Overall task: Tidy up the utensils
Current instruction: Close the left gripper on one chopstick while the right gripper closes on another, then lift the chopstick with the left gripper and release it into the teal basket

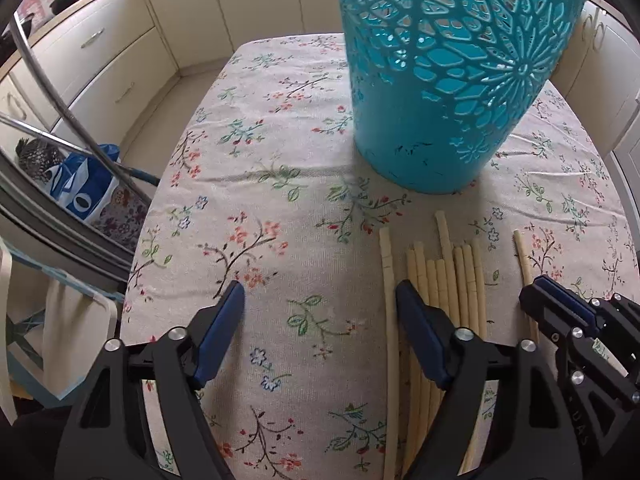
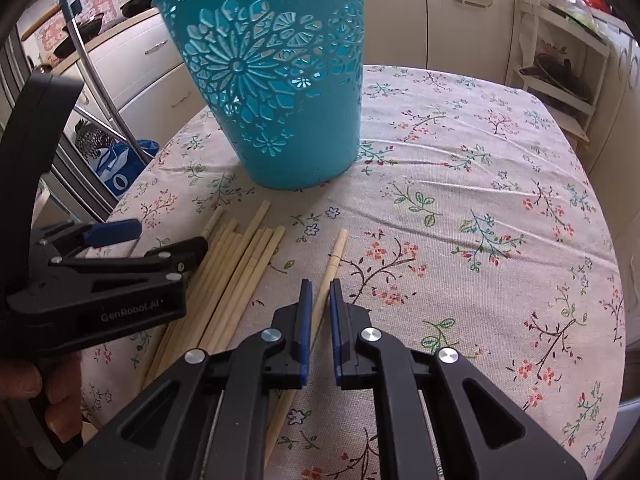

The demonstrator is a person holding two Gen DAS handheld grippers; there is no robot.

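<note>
While right tool pinches one chopstick, others lie beside.

the tablecloth is matt woven cloth with a printed floral pattern, lightly creased; the bin is smooth teal plastic with a pierced pattern; the chopsticks look like pale, dull bamboo or wood

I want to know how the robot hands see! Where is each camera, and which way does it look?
Left wrist: on the left gripper, looking down past open fingers at the chopsticks; right gripper beside.
Right wrist: on the right gripper, shut on one chopstick; a hand shows.
Both see the teal basket.
</note>
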